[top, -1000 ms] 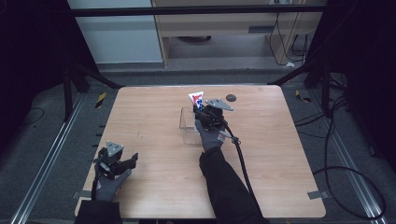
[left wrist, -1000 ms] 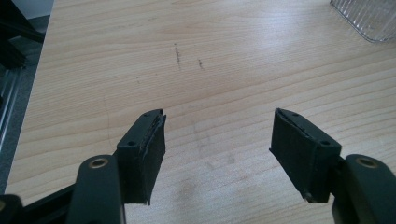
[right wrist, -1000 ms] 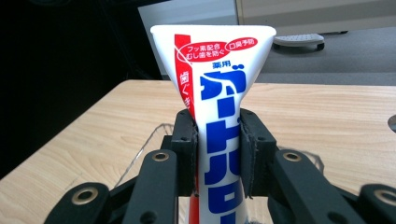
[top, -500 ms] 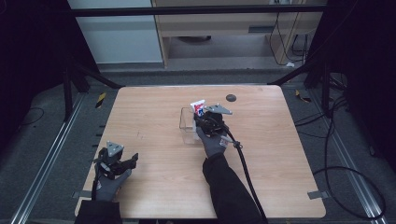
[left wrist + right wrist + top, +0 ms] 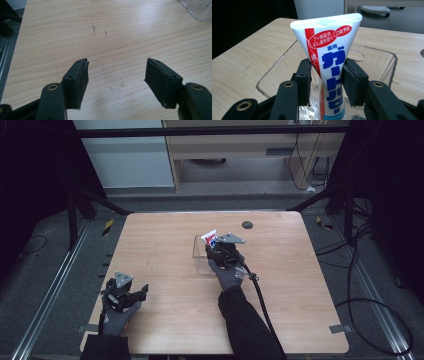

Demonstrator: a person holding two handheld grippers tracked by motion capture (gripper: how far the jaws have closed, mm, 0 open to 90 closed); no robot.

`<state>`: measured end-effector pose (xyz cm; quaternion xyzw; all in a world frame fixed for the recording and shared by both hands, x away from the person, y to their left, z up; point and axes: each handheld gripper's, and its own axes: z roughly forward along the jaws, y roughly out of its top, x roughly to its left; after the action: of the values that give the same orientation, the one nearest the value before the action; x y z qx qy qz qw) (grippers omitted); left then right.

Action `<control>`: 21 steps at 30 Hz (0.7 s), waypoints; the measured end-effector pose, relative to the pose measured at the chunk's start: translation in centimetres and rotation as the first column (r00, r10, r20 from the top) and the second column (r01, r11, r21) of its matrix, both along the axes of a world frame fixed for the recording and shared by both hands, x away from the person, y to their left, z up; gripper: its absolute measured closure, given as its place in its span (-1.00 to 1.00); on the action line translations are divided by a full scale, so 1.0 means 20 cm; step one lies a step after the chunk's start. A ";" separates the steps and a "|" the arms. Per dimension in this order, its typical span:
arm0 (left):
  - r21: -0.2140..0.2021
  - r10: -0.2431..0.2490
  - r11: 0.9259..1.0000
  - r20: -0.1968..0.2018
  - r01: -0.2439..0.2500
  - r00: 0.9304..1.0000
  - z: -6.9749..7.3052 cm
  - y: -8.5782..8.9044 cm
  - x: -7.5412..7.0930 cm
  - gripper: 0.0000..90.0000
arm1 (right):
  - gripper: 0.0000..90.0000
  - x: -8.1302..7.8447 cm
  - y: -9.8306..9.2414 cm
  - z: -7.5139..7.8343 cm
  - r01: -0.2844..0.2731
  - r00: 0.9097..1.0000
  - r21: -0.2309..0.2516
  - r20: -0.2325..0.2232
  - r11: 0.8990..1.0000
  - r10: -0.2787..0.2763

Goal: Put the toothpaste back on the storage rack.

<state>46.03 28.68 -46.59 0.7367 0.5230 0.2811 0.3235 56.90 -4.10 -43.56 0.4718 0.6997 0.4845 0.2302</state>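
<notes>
A white toothpaste tube (image 5: 331, 60) with red and blue print stands upright between the jaws of my right gripper (image 5: 327, 82), which is shut on it. In the high view the tube (image 5: 209, 238) sticks up over a clear plastic tray (image 5: 200, 257) at the table's middle, with the right gripper (image 5: 220, 252) over the tray. The tray's rim (image 5: 374, 52) lies under and behind the tube. My left gripper (image 5: 131, 292) rests near the table's front left corner, open, with bare wood between its fingertips (image 5: 81, 75).
A small dark round spot (image 5: 246, 225) sits on the wooden table (image 5: 300, 285) at the back right. A corner of the clear tray (image 5: 200, 10) shows at the top right of the left gripper view. Black cable (image 5: 260, 295) trails from the right gripper.
My right gripper with the toothpaste tube has drawn back toward the person and lowered over the clear tray. The left gripper has stayed still.
</notes>
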 end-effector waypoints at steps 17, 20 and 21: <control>0.000 -0.001 1.000 -0.005 0.001 1.000 0.00 0.00 0.00 -0.24 | -0.13 -0.16 -0.15 0.17 -0.040 0.993 0.091 0.111 0.995 0.030; 0.001 -0.002 1.000 -0.008 0.002 1.000 -0.01 0.00 0.00 -0.25 | -0.23 -0.20 -0.21 0.21 -0.031 0.990 0.082 0.137 0.996 0.019; 0.002 -0.002 1.000 -0.007 0.002 1.000 -0.01 0.00 0.00 -0.25 | -0.25 -0.22 -0.23 0.22 -0.036 0.990 0.088 0.138 0.995 0.023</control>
<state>46.07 28.59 -46.70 0.7385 0.5232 0.2787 0.3213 52.49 -8.79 -39.22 0.4368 0.6666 0.5504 0.2490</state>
